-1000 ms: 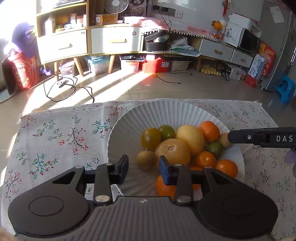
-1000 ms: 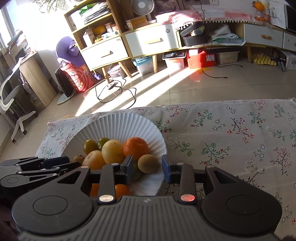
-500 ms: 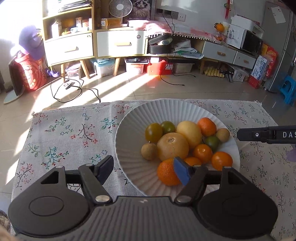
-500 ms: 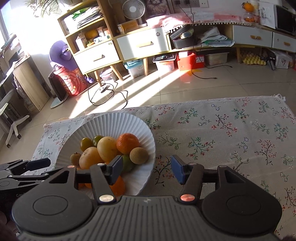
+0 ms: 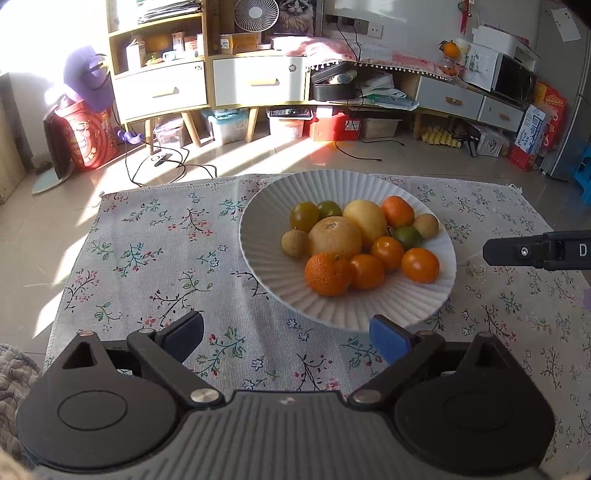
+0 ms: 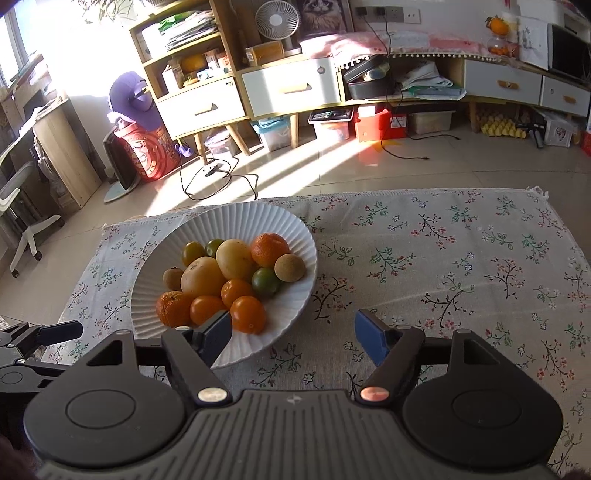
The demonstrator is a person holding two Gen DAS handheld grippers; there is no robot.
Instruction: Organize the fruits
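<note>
the left gripper (image 5: 286, 338) has its jaws spreading apart, nothing between them but the floral tablecloth (image 5: 155, 258) beneath; its blue-padded fingers (image 5: 388, 338) sit just short of the near rim of the white ribbed plate (image 5: 266, 266). the right gripper (image 6: 293, 334) is likewise opening, empty, with its left finger overlapping the plate's near edge in view and its right finger over bare cloth. the plate (image 6: 291, 295) rests on the cloth, toward the left half of the table as the right wrist view shows it, and carries all the fruit in one heap: a bumpy mandarin (image 5: 327, 274) at the front, three smooth orange fruits (image 5: 420, 264) beside it, a large pale yellow citrus (image 5: 335, 236) in the middle, a lemon-like yellow fruit (image 5: 365, 218) behind it, another mandarin (image 5: 397, 211) at the back, two dark green-yellow fruits (image 5: 304, 216), a green lime (image 5: 406, 237), and two small brown round fruits (image 5: 294, 242) at either side. beyond the table lie a sunlit tiled floor (image 5: 258, 158), wooden cabinets (image 5: 207, 77) and a small fan (image 5: 256, 14).
</note>
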